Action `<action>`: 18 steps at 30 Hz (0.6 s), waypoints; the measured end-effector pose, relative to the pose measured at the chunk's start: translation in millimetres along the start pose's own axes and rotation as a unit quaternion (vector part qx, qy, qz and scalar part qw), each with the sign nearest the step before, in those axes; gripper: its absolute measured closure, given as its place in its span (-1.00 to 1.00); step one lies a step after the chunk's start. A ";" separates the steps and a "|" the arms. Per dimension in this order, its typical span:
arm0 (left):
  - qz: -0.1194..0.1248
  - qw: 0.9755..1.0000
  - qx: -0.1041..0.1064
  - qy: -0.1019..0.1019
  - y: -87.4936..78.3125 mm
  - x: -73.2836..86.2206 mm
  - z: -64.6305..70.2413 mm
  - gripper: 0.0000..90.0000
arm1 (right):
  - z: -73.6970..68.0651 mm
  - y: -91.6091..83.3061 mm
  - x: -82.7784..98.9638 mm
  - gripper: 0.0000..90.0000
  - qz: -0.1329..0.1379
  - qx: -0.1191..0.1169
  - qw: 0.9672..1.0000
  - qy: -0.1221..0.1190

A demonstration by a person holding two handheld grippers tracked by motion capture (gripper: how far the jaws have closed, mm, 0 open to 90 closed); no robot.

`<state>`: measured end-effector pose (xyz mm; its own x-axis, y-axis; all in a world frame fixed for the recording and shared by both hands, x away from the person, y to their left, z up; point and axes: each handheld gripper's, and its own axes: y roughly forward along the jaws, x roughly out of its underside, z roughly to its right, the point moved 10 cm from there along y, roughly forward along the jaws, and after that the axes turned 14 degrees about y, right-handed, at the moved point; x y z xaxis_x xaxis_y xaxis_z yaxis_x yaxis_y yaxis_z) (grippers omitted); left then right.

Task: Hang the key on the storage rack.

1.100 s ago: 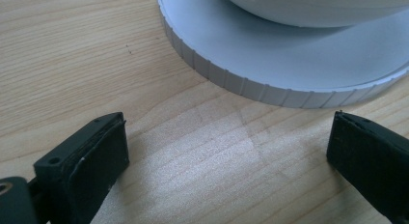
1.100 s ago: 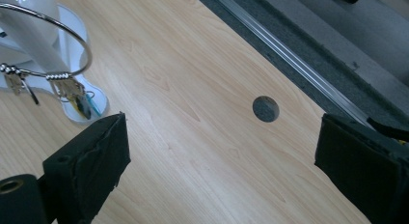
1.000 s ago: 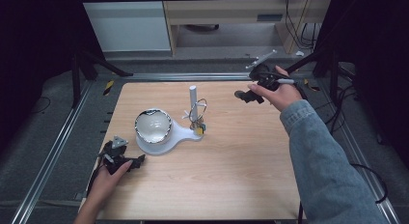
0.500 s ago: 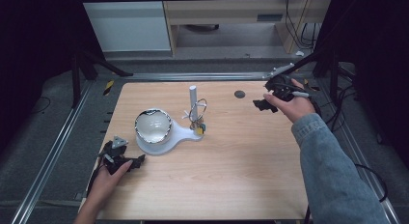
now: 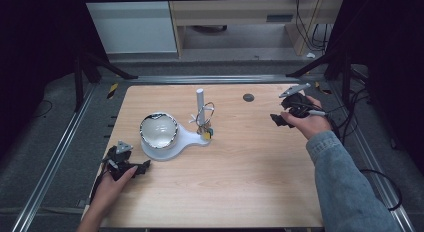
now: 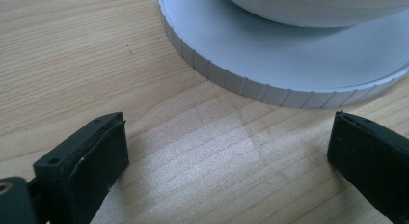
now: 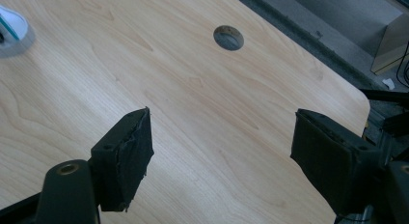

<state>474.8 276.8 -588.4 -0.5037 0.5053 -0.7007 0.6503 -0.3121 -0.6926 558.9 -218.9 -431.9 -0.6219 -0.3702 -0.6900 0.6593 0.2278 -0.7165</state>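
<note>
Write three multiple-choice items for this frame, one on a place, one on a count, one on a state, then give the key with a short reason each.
1. Where does the small round hole sit in the table?
A. near the far edge, between the white post and the right gripper
B. at the near left corner
C. under the bowl

2. How many grippers are held over or at the table?
A. one
B. two
C. three

3. How do the right gripper's jaws stand?
A. shut on a cable
B. shut on nothing
C. open, with bare wood between them

Key: 1 A, the high view shows the hole beyond the white post and left of the right gripper. 2 B, the left gripper is at the near left edge and the right one at the far right. 3 C, the right gripper view shows a wide gap over the tabletop.
</note>
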 end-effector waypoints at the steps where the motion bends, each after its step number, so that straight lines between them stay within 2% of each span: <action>1: 0.000 1.000 0.000 0.000 0.0 0.0 0.0 -1.00 | -0.2 1.6 2.2 -0.50 -0.001 0.000 1.000 -0.001; 6: 0.000 1.000 0.000 0.000 0.0 0.0 0.0 -1.00 | -1.4 13.1 17.5 -0.51 -0.010 -0.001 1.000 -0.001; 11: 0.000 1.000 0.000 0.000 0.0 0.0 0.0 -1.00 | -2.6 31.0 42.1 -0.52 -0.026 -0.004 1.000 0.011; 18: 0.000 1.000 0.000 0.000 -0.1 0.1 0.0 -1.00 | -7.5 45.9 68.0 -0.54 -0.040 -0.014 0.999 0.028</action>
<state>474.7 276.8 -588.4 -0.5040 0.5053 -0.7005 0.6502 -0.3119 -0.6928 543.7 -226.8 -512.5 -0.6944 -0.3382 -0.6352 0.5955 0.2255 -0.7711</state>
